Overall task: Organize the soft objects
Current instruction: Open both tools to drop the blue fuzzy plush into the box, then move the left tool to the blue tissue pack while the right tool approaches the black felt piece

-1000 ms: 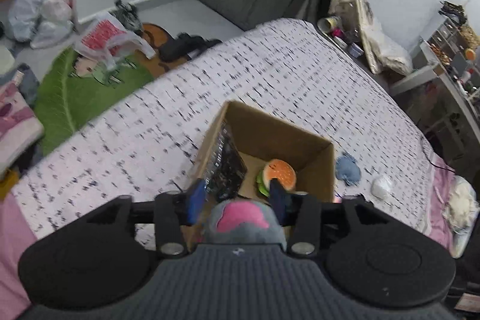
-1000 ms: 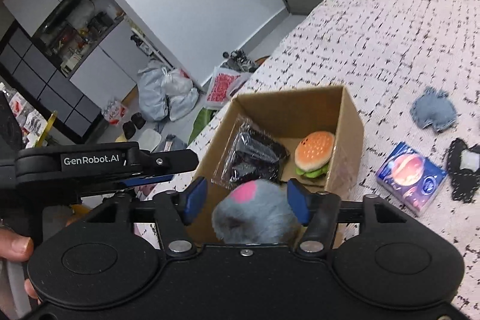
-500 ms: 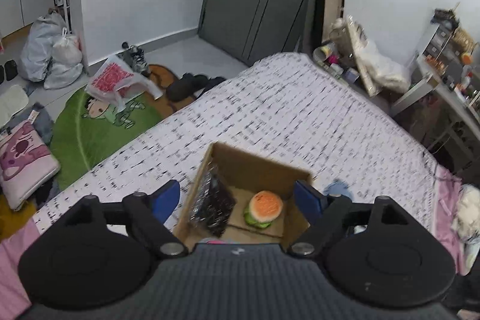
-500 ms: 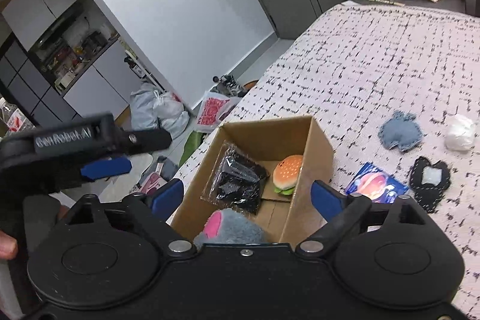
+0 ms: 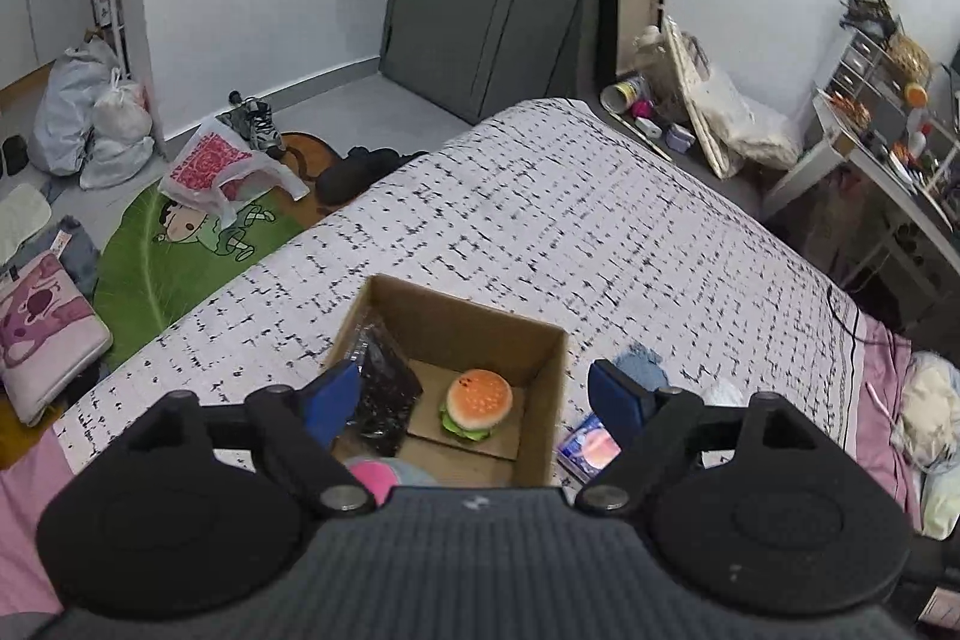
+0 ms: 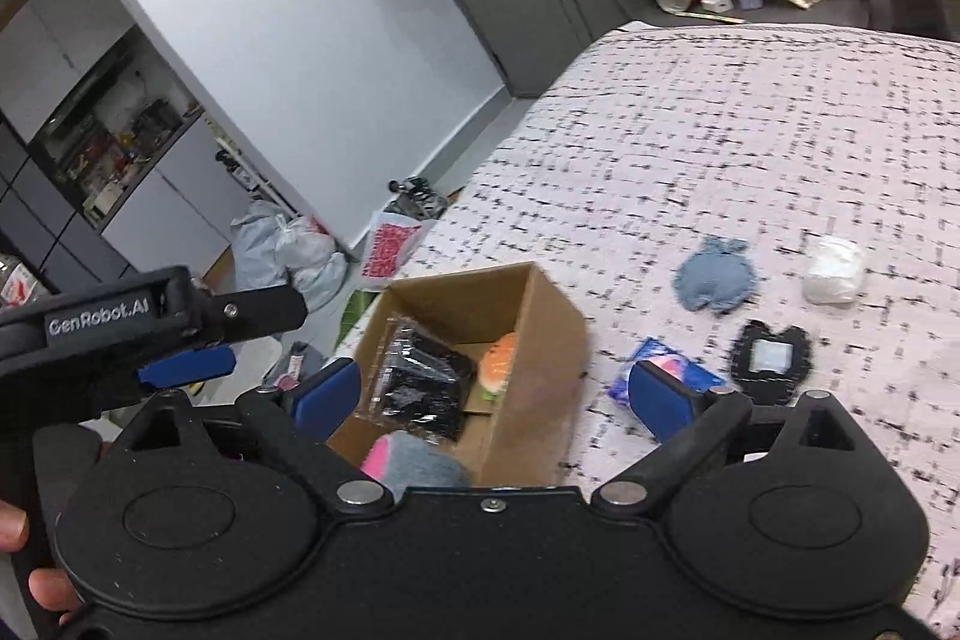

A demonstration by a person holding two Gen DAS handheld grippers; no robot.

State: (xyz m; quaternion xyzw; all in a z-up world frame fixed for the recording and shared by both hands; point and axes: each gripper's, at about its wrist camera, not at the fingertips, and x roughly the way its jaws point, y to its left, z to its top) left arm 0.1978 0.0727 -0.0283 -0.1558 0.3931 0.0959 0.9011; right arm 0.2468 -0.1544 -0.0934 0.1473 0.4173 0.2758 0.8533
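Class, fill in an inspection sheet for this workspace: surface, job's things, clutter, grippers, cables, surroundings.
Surface: bed with a black-flecked white cover.
Job's things: cardboard box holds burger plush, black packet, grey-pink plush; on the cover lie blue pouch, white bundle, black patch, blue packet.
Clutter: nothing seen beyond these.
Grippers: left gripper and right gripper open, empty.
Cables: black cable at bed edge.
Surroundings: floor bags, green mat, cluttered shelves.

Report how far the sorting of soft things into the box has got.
Done: the cardboard box holds the burger plush, the black packet and the grey-pink plush. In hand: nothing; left gripper and right gripper are open. Left on the bed: blue plush, white bundle, black pouch, blue packet.
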